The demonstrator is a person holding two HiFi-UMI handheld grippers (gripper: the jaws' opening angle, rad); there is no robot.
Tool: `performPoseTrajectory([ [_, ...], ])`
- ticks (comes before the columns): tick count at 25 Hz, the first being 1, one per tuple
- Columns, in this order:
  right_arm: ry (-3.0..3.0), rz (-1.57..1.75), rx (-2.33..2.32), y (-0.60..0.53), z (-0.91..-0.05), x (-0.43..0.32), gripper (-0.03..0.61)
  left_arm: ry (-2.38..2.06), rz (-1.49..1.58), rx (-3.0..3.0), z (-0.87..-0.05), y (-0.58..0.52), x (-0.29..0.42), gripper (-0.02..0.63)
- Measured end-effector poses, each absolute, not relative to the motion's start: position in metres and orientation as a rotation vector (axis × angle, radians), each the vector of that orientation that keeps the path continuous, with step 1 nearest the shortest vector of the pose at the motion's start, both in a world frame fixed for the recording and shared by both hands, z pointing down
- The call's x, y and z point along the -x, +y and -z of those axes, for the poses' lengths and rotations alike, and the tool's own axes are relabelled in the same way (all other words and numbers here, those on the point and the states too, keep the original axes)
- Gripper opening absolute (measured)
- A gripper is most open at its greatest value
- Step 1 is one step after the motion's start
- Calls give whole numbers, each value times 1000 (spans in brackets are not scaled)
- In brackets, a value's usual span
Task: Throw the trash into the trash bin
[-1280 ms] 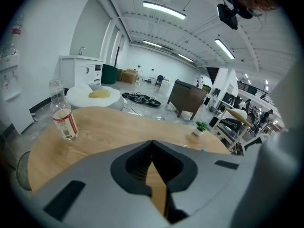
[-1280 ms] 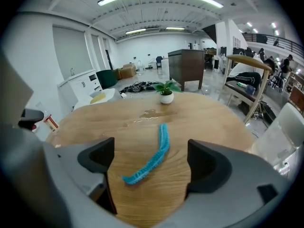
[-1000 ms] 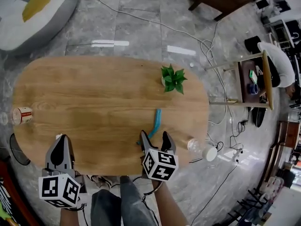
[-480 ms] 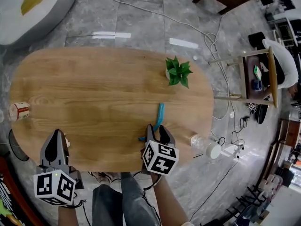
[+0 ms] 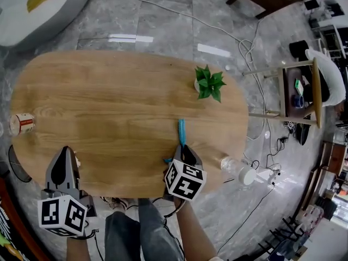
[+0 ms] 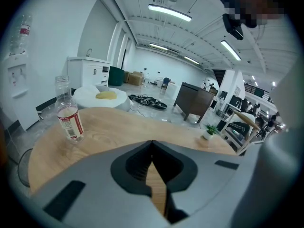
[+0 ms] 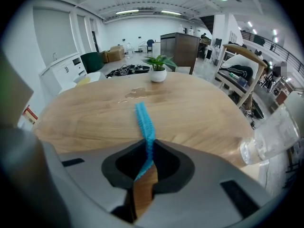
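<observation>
Grey marble floor point(image 5: 109, 15), oval wooden table point(image 5: 109, 107) (strip lights point(image 6: 169, 12) overhead), perhaps a beanbag point(image 5: 32, 10) upper left.

**Bright room, bendy edges**

Long ceiling lights point(image 6: 169, 12) make everything bright. In the head view, white glare shines on the gray floor point(image 5: 122, 38). The tabletop point(image 5: 109, 118) is evenly lit, with only faint shadows. Both gripper views bulge like a fish eye and go dark at the corners. The blue strip point(image 7: 142, 120) looks sharp, but things very close to the lens look soft.

Blue strip point(image 5: 181, 130) partly hidden btwn closing right gripper point(image 5: 182, 147) fingers point(image 5: 192, 156); clear bottle point(image 7: 270, 139) edge-cropped.
</observation>
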State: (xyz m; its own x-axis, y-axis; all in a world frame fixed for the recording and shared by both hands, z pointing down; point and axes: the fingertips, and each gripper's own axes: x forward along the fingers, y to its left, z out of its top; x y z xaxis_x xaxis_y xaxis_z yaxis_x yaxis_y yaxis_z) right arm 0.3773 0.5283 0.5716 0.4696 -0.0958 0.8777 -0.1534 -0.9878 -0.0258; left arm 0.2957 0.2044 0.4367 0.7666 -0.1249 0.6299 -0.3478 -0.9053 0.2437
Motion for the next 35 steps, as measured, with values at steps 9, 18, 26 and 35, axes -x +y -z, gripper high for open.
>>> performPoseTrajectory([
  [9, -243, -1562, -2646, 526, -566, -377, 28, -377, -889, -2616, -438, 200, -285, -9],
  [18, -300, -1483, -2686, 510, -534, -384, 26, -397, -835, -2564, -426, 193, -272, -9],
  [26, -428, -1402, -2700, 469, -498, -386, 26, -508, -746, -2529, -403, 161, -244, -9],
  [35, -666, -1316, -2637, 394, -458, -375, 26, -709, -676, -2490, -371, 113, -181, -9],
])
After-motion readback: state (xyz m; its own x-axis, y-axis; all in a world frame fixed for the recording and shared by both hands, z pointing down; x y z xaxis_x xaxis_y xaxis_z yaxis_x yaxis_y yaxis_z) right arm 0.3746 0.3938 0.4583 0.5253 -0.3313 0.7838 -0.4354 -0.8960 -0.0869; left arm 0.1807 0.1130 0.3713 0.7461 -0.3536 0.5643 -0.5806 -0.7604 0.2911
